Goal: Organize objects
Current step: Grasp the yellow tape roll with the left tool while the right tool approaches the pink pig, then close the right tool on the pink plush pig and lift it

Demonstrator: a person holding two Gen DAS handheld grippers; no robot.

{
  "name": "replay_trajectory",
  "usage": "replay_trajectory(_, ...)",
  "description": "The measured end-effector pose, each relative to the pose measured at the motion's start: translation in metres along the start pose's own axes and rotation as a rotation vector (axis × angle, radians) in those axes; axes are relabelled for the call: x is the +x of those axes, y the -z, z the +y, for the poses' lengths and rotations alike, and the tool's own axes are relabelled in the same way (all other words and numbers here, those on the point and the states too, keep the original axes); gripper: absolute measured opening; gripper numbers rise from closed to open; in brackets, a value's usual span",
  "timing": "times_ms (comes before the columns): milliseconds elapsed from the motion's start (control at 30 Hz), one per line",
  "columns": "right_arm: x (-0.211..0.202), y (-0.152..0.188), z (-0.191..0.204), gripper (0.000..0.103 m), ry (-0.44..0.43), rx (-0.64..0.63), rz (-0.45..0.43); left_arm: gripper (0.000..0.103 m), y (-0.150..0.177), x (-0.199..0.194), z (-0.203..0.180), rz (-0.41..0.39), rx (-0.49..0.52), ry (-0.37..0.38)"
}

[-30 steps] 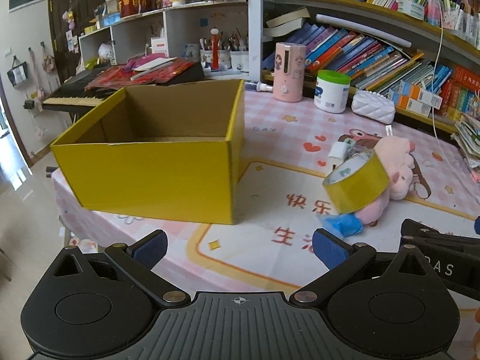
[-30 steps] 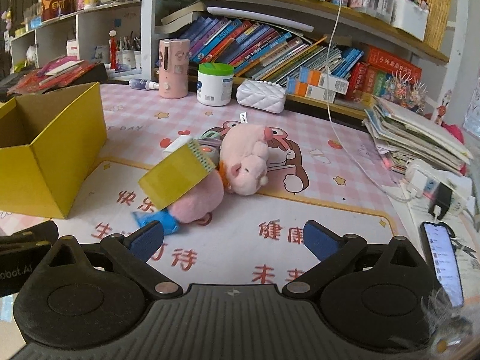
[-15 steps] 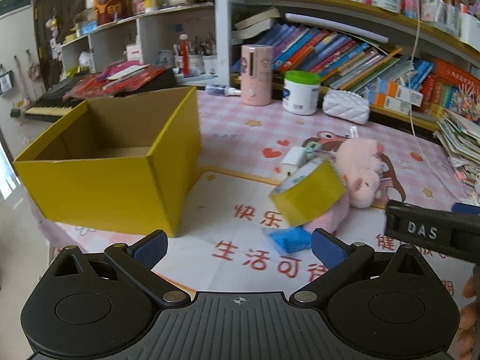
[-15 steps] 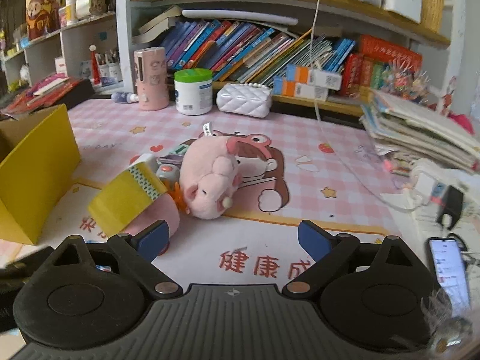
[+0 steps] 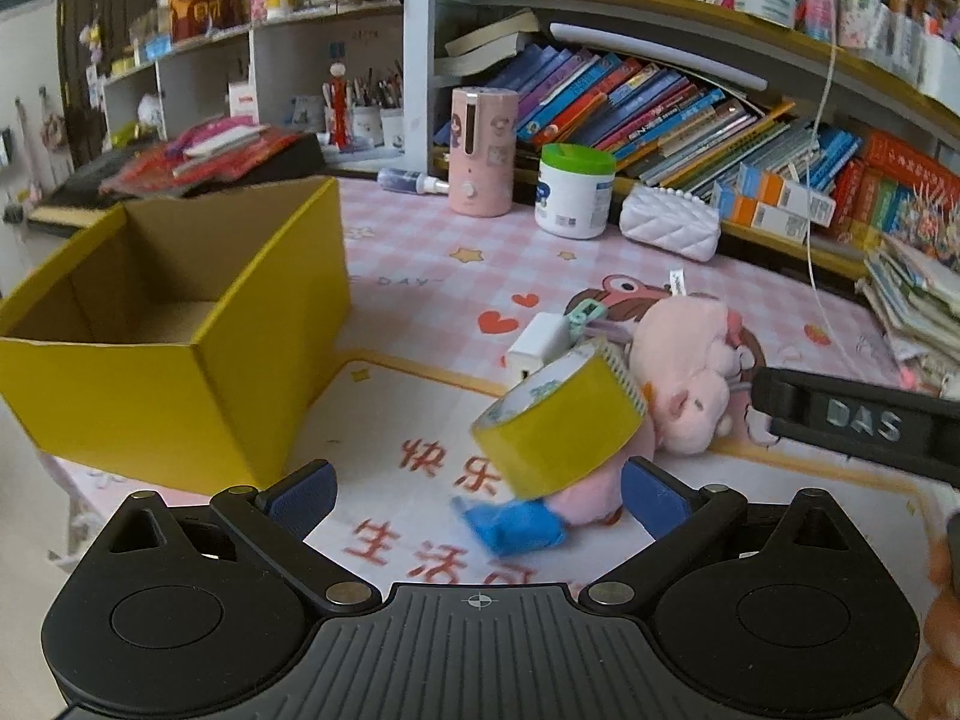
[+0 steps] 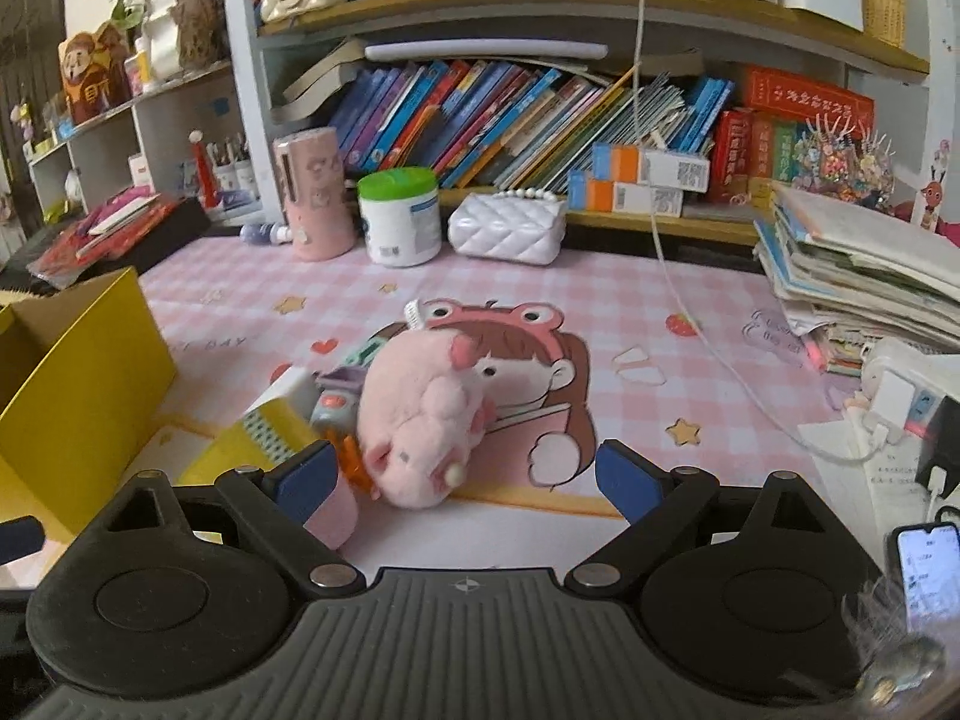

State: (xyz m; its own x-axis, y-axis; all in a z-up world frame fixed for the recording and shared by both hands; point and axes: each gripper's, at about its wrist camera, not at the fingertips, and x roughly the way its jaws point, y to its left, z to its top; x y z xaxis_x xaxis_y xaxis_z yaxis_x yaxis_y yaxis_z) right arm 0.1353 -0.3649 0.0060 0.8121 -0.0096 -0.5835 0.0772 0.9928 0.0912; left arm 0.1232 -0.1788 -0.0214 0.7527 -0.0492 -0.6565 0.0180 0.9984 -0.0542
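On the pink checked tablecloth (image 6: 630, 300), a pink plush pig (image 6: 420, 426) is lying against a yellow tape roll (image 5: 558, 426), right of the open yellow box (image 5: 180, 324). Both grippers, left (image 5: 477, 495) and right (image 6: 468, 474), are gaping wide, gripping nothing; the right's jaws have just been narrowing slightly.

left tongs (image 5: 477, 498): jaws wide, tilted down | right tongs (image 6: 465, 474): wide, just narrowed slightly

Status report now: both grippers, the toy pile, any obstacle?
Left gripper open. Right gripper open, jaws just narrowed, empty. Yellow tape roll leaning on pink plush. Yellow box empty.
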Motion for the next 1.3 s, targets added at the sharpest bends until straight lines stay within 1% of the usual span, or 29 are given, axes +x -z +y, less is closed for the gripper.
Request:
replay_trajectory(100, 0.001, -0.004, -0.008, 0.094, 0.014, 0.009, -0.008, 0.101, -0.006, 0.012, -0.006, 0.002, -0.003, 0.012)
replay_trajectory(200, 0.005, -0.008, -0.015, 0.094, 0.025, 0.021, -0.011, 0.101, -0.013, 0.024, -0.018, 0.000, 0.042, 0.022)
replay_trajectory(233, 0.007, -0.010, -0.017, 0.094, 0.027, 0.025, -0.011, 0.101, -0.014, 0.028, -0.025, 0.003, 0.072, 0.021)
replay_trajectory(300, 0.010, -0.012, -0.019, 0.094, 0.030, 0.029, -0.012, 0.096, -0.016, 0.036, -0.038, 0.011, 0.147, 0.008)
replay_trajectory(367, 0.011, -0.015, -0.022, 0.094, 0.034, 0.028, -0.015, 0.094, -0.016, 0.045, -0.050, 0.019, 0.216, -0.002)
replay_trajectory(433, 0.012, -0.015, -0.025, 0.094, 0.037, 0.028, -0.018, 0.091, -0.015, 0.053, -0.057, 0.029, 0.261, -0.009)
replay_trajectory(500, 0.013, -0.016, -0.027, 0.094, 0.038, 0.031, -0.017, 0.083, -0.014, 0.063, -0.060, 0.047, 0.285, -0.021)
replay_trajectory(533, 0.014, -0.016, -0.028, 0.094, 0.040, 0.032, -0.016, 0.081, -0.015, 0.066, -0.060, 0.054, 0.281, -0.008)
replay_trajectory(600, 0.015, -0.016, -0.031, 0.094, 0.041, 0.036, -0.014, 0.059, -0.019, 0.067, -0.059, 0.055, 0.263, 0.027)
replay_trajectory(633, 0.016, -0.016, -0.032, 0.094, 0.041, 0.039, -0.014, 0.054, -0.021, 0.065, -0.060, 0.048, 0.263, 0.028)
replay_trajectory(700, 0.017, -0.017, -0.034, 0.094, 0.039, 0.045, -0.013, 0.038, -0.024, 0.058, -0.058, 0.017, 0.261, 0.028)
replay_trajectory(767, 0.021, -0.018, -0.034, 0.094, 0.030, 0.052, -0.012, 0.038, -0.029, 0.052, -0.049, 0.009, 0.207, 0.051)
replay_trajectory(833, 0.026, -0.020, -0.033, 0.094, 0.017, 0.050, -0.008, 0.038, -0.032, 0.045, -0.039, -0.005, 0.153, 0.055)
replay_trajectory(900, 0.033, -0.022, -0.029, 0.094, 0.003, 0.044, -0.002, 0.038, -0.034, 0.035, -0.030, -0.037, 0.112, 0.060)
replay_trajectory(1000, 0.050, -0.025, -0.022, 0.094, -0.024, 0.027, 0.021, 0.038, -0.038, 0.020, -0.017, -0.080, 0.044, 0.103)
replay_trajectory(1167, 0.075, -0.030, -0.008, 0.094, -0.061, -0.022, 0.051, 0.038, -0.035, 0.003, -0.006, -0.103, 0.007, 0.128)
replay_trajectory(1300, 0.089, -0.030, -0.002, 0.094, -0.072, -0.038, 0.066, 0.038, -0.032, -0.009, 0.003, -0.124, -0.024, 0.152)
